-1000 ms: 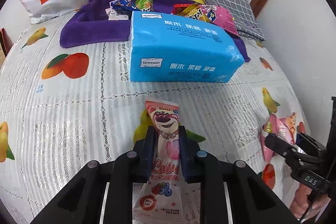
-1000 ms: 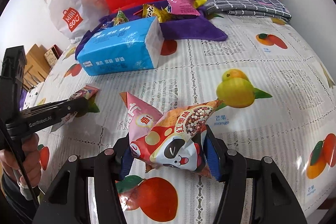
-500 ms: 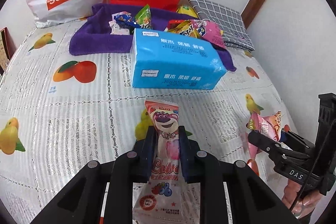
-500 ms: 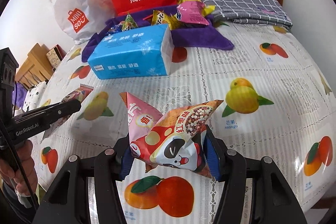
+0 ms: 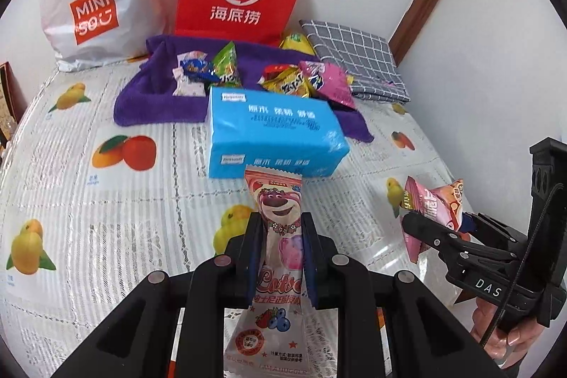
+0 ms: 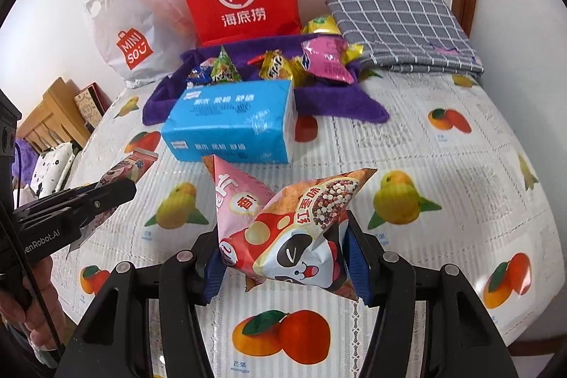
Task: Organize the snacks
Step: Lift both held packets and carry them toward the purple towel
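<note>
Above fruit-print tablecloth [image 5: 106,218]: left gripper [image 5: 280,236] clamped on bear-print snack packet [image 5: 280,257]; right gripper [image 6: 283,257] clamped on pink-orange snack bag [image 6: 283,225].

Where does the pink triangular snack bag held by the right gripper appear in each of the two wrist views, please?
Left wrist view: the pink triangular snack bag sits at the right edge, clamped in the right gripper.
Right wrist view: it fills the lower centre, between the fingers.
Shared landmark: the blue tissue pack, beyond it in both.
</note>
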A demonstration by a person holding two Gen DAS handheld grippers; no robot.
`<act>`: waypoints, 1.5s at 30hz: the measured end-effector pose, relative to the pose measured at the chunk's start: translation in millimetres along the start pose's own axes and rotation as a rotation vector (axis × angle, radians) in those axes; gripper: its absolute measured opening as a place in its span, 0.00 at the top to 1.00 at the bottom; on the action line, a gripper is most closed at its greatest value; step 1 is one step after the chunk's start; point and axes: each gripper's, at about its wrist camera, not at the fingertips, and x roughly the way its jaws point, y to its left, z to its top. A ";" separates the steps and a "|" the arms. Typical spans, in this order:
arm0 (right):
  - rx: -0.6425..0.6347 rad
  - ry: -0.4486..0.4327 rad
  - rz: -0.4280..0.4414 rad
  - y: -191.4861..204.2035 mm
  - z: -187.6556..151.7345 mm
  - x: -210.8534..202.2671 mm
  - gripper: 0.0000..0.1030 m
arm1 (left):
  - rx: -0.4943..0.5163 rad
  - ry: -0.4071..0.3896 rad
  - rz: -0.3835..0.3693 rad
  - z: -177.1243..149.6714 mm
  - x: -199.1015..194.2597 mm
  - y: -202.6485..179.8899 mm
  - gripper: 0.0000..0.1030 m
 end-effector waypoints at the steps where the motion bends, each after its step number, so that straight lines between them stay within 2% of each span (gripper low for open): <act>1: -0.005 -0.006 -0.005 1.1 1.7 -2.0 0.44 | 0.000 -0.002 0.004 1.6 -1.4 -0.5 0.81; 13: -0.022 -0.060 0.016 15.7 23.0 -21.4 0.44 | 0.006 -0.038 -0.005 21.4 -18.9 -3.5 0.81; 27: -0.035 -0.132 0.023 21.4 64.2 -38.3 0.44 | 0.004 -0.074 -0.001 54.9 -31.0 -2.5 0.81; 45: -0.044 -0.171 0.041 14.4 109.7 -29.3 0.44 | 0.019 -0.098 0.005 97.9 -23.3 -11.7 0.81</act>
